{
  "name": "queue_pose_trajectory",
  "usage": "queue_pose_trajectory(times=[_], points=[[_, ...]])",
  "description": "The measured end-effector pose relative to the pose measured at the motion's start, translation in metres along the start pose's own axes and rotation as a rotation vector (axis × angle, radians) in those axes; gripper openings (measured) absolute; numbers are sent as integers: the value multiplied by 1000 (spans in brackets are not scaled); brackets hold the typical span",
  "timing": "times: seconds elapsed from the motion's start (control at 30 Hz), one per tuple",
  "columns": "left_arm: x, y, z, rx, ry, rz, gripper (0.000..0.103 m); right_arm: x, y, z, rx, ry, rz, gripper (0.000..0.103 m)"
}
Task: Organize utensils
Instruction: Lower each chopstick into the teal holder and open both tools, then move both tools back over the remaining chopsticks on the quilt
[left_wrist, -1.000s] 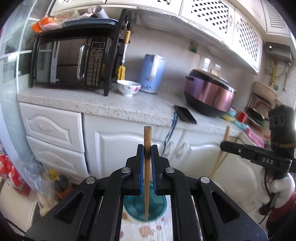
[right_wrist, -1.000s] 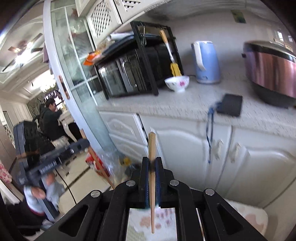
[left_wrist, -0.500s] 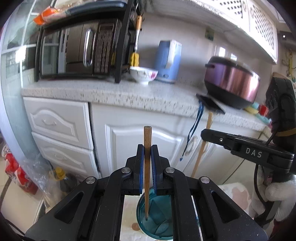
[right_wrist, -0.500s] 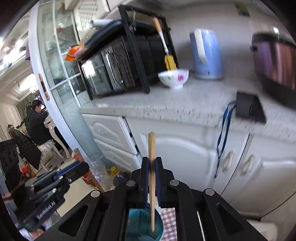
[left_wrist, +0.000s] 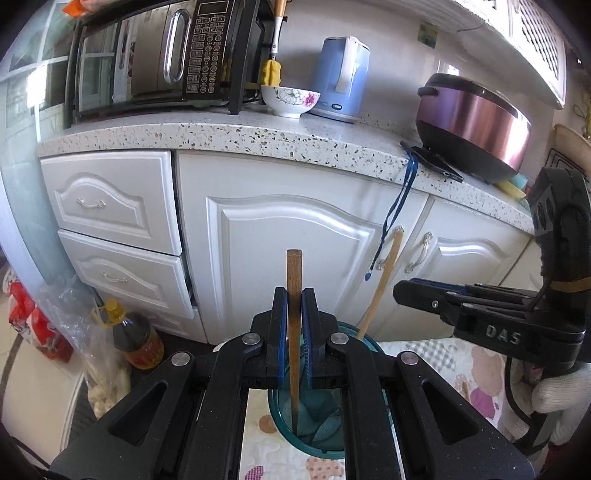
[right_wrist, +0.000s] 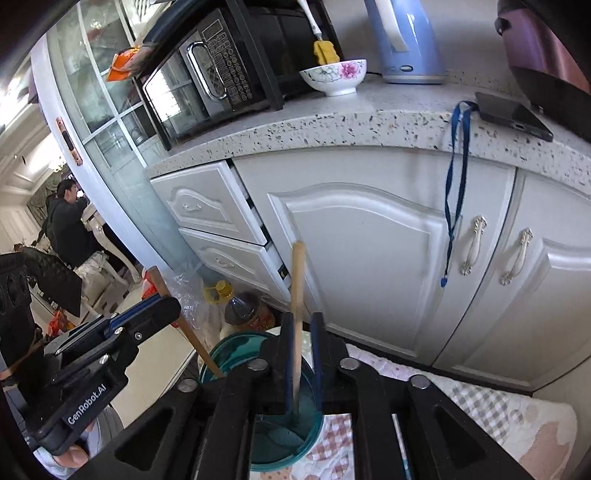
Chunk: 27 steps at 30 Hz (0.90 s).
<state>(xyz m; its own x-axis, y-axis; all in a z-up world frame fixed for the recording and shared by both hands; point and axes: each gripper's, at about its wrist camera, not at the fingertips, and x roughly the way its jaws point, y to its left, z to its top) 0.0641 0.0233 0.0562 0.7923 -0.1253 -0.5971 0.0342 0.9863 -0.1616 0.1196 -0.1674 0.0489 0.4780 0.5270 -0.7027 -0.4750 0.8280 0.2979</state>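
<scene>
My left gripper (left_wrist: 294, 295) is shut on a dark wooden chopstick (left_wrist: 294, 273) that stands upright, its lower tip inside the teal cup (left_wrist: 369, 336). My right gripper (right_wrist: 301, 317) hovers over the same teal cup (right_wrist: 236, 343). Its jaws are opening, and a pale chopstick (right_wrist: 297, 273) stands loose between them, blurred, near the left pad, with its lower end in the cup. In the left wrist view the right gripper (left_wrist: 400, 291) comes in from the right, with the pale chopstick (left_wrist: 382, 280) leaning out of the cup. In the right wrist view the left gripper (right_wrist: 173, 306) enters from the left.
The cup stands on a floral cloth (left_wrist: 476, 373) in front of white cabinet doors (left_wrist: 295, 236). An oil bottle (left_wrist: 138, 339) and a plastic bag (left_wrist: 92, 369) sit on the floor at the left. A white-gloved hand (left_wrist: 565, 398) holds the right gripper. A blue lanyard (right_wrist: 454, 192) hangs from the counter.
Both grippers have sunk towards the teal cup, and the chopstick tips now reach into it. The right jaws have parted and the pale chopstick has tipped loose.
</scene>
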Motion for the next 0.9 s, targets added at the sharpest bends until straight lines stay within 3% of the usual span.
queue_pose_trajectory(times=[0.07,0.13,0.2,0.27,0.6,0.9], points=[[-1,0,-1,1,0,3,7,-3,0,-4,3,4,5,39],[-2,0,-2,-4,5,5,9,-5,0,-8,-6,8,3,39],[-3,2,-2,-15,8,3,20,-7,0,-14,-13,17,-5,39],[-6,2,-3,-19,5,-1,22,-11,-1,-19,-11,23,-7,39],[-21,-13,-16,6,27,-2,24,-40,-3,-49,-17,19,-43,39],[-34,-52,-36,62,54,-44,26,-81,-12,-76,15,-26,-126,41]])
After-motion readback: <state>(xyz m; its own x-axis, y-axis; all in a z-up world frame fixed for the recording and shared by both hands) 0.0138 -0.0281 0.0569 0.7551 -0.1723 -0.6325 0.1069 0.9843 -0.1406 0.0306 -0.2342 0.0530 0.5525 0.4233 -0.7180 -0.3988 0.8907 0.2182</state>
